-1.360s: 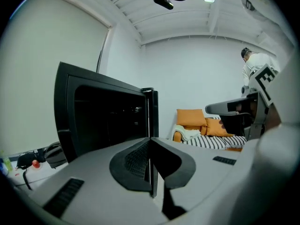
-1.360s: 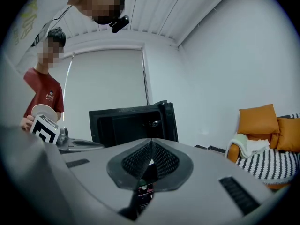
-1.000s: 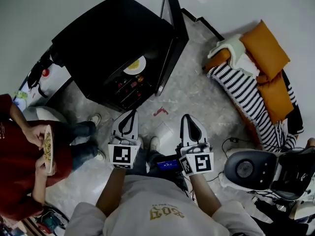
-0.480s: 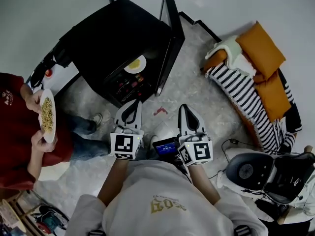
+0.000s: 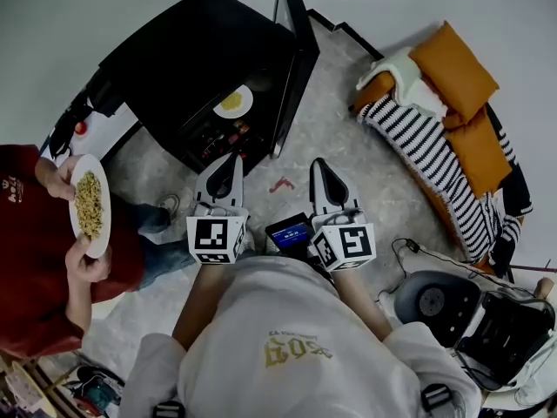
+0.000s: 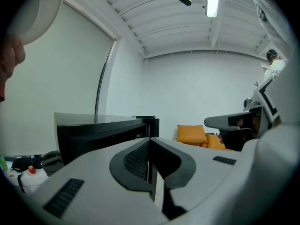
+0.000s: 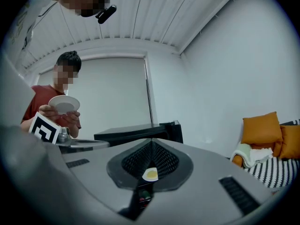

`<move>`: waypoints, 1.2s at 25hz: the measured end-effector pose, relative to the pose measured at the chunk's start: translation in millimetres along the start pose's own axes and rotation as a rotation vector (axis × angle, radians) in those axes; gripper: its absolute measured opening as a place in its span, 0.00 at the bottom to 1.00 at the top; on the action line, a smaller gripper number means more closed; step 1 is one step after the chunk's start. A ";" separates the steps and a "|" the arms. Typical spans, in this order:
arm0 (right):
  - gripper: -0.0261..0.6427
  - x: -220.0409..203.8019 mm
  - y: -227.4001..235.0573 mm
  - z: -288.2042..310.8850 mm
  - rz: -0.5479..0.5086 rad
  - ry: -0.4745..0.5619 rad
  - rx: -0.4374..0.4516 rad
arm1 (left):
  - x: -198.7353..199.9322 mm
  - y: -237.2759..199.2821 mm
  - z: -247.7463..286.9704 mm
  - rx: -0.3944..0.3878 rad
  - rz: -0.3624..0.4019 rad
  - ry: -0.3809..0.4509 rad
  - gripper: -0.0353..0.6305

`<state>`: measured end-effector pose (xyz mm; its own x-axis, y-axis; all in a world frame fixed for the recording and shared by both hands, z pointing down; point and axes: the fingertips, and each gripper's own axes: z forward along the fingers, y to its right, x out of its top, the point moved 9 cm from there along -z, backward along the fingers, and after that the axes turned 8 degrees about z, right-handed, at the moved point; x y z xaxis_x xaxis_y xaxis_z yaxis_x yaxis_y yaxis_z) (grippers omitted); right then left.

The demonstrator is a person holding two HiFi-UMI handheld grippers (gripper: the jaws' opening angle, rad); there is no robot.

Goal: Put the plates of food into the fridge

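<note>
A black fridge stands on the floor with its door swung open. A white plate of yellow food sits on a shelf inside. At the left a person in red holds a second plate of food in both hands. My left gripper and right gripper hover side by side in front of the fridge, both shut and empty. The left gripper view shows the jaws meeting at the left gripper tip, with the fridge beyond. In the right gripper view the held plate is at the left.
A sofa with orange cushions and a striped blanket lies at the right. A grey round-seated device with cables stands at the lower right. A small blue-lit screen sits between the grippers. A red scrap lies on the floor.
The person in red has risen and lifted the plate from chest height up to the left. Both grippers stayed shut and shifted slightly toward the fridge.
</note>
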<state>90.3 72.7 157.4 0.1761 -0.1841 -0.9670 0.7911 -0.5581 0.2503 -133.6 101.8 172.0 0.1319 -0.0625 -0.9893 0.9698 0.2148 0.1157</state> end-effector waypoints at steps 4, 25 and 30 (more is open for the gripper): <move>0.05 -1.4 -5.3 4.5 -0.016 -0.010 0.000 | 0.9 -4.3 2.5 -0.004 -0.003 0.009 0.06; 0.05 -2.7 -3.8 13.3 -0.054 -0.003 -0.030 | -0.3 -7.9 9.7 -0.011 0.005 0.036 0.06; 0.05 2.1 -3.9 14.2 -0.055 0.000 -0.030 | 4.7 -8.7 10.3 -0.010 0.007 0.043 0.06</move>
<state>79.3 63.1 155.1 0.1322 -0.1538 -0.9792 0.8170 -0.5424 0.1956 -139.3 89.6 167.2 0.1299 -0.0193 -0.9913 0.9667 0.2250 0.1222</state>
